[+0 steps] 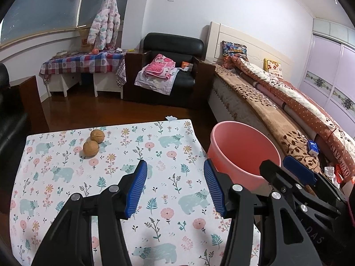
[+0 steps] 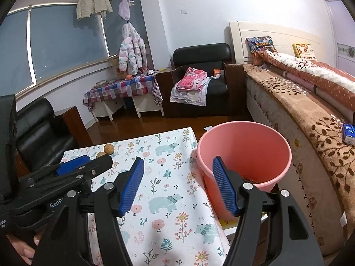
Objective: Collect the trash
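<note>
Left gripper (image 1: 175, 166) open over floral tablecloth (image 1: 111, 177), bedroom

A black armchair (image 1: 173, 66) stands against the far wall and holds a folded pink blanket (image 1: 158, 66). To its left, a side table with a checked cloth (image 1: 84, 63). To its right, a bed (image 1: 266, 102) carrying patterned quilts and pillows. A puffer jacket (image 2: 132, 51) hangs by the window.

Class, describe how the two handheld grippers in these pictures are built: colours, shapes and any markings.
Both the left gripper and the right gripper have black angular linkage arms joined by round silver bolts. Each finger ends in a long blue pad with fine ribs. White lettering beginning "GenR" shows on the left gripper's body in the right wrist view; the rest is hidden. No cables or sleeves are visible.
</note>
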The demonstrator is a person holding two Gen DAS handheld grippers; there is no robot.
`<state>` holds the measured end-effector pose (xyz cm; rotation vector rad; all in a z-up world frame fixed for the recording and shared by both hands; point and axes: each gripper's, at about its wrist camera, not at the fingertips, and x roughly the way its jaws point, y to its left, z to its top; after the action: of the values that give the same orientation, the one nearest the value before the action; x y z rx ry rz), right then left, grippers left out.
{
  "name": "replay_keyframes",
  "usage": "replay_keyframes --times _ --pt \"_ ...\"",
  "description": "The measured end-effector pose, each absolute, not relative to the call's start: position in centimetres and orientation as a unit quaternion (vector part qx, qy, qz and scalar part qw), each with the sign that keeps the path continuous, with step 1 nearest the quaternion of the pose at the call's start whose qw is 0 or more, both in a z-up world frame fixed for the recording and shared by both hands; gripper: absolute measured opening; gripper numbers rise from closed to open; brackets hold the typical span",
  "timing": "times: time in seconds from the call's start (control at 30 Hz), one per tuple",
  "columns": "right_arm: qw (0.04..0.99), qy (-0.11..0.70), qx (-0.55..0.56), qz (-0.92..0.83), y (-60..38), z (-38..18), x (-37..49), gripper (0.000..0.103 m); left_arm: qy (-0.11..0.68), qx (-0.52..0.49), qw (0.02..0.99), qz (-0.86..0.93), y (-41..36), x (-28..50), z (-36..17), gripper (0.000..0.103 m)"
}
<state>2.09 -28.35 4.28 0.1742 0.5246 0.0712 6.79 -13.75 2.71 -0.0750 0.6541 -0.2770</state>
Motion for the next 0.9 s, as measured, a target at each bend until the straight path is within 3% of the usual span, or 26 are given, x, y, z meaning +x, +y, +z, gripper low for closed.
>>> replay_keyframes --times 0.9 --pt "0.964 0.254 0.074 0.024 -28.13 4.17 1.71 0.065 0.325 -0.043 0.934 -0.139 -13.48 6.26 2.12 0.052"
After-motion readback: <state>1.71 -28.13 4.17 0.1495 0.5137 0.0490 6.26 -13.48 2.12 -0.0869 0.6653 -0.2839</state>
